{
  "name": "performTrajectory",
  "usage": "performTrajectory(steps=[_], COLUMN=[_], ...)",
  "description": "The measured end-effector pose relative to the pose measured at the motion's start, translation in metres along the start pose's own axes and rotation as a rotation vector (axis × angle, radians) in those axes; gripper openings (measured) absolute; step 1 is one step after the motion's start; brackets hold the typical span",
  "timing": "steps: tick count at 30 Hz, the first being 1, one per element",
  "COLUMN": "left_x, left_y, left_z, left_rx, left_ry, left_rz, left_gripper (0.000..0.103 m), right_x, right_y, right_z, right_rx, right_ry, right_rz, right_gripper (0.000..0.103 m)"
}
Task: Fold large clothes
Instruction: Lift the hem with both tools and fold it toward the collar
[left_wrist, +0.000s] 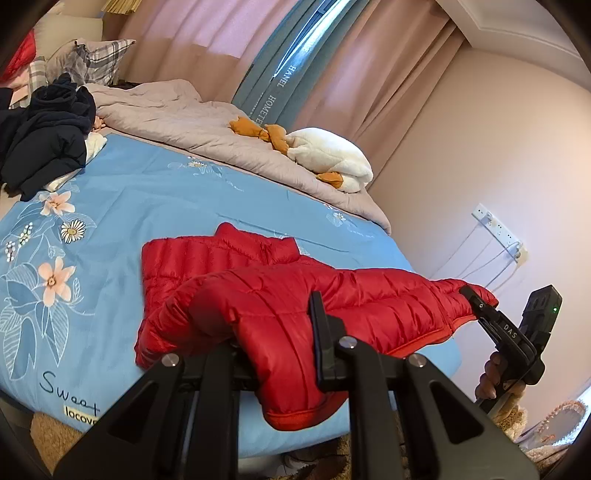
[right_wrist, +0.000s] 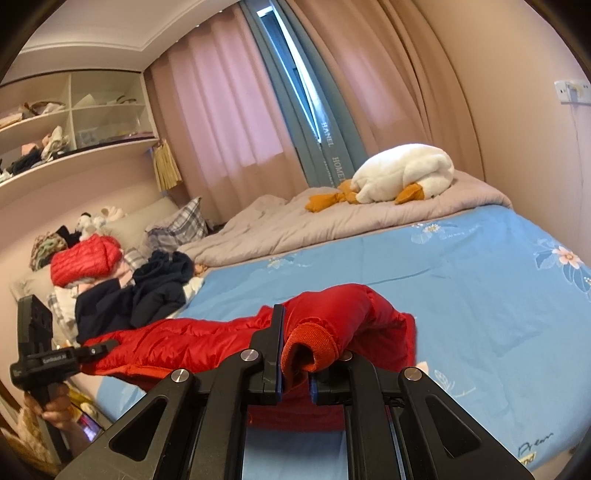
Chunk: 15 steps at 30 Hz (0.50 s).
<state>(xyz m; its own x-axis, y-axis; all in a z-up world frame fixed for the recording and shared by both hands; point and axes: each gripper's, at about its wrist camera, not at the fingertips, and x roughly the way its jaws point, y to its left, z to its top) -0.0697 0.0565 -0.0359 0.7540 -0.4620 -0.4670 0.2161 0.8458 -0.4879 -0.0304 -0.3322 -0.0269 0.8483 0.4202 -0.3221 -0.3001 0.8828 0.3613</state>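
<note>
Jacket: red puffer jacket (left_wrist: 280, 302) lies low centre of the left view, on the blue bedspread (left_wrist: 155, 199), hem raised.
Left hand-held gripper (left_wrist: 273, 354): clamped on the hem's lower edge.
Right hand-held gripper (right_wrist: 295, 369): closed on the ribbed cuff (right_wrist: 314, 343).
Risk: slick shell could slip from either pinch, dropping one corner and skewing the fold; uneven pulling could drag the collar.

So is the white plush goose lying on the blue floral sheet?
No, the white plush goose rests on the grey quilt.
</note>
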Motion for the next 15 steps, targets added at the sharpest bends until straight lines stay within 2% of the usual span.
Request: performTrajectory(steps=[15], left_x=[0.033], left_y=[0.011], left_z=[0.031], left_rx=[-0.006], left_ry=[0.007], left_rz=[0.008], left_gripper=[0.016], right_x=[0.033], right_y=[-0.007], right_z=[0.019], right_rx=[0.036], right_ry=[0.022], right_rz=[-0.009], right_gripper=[0.011])
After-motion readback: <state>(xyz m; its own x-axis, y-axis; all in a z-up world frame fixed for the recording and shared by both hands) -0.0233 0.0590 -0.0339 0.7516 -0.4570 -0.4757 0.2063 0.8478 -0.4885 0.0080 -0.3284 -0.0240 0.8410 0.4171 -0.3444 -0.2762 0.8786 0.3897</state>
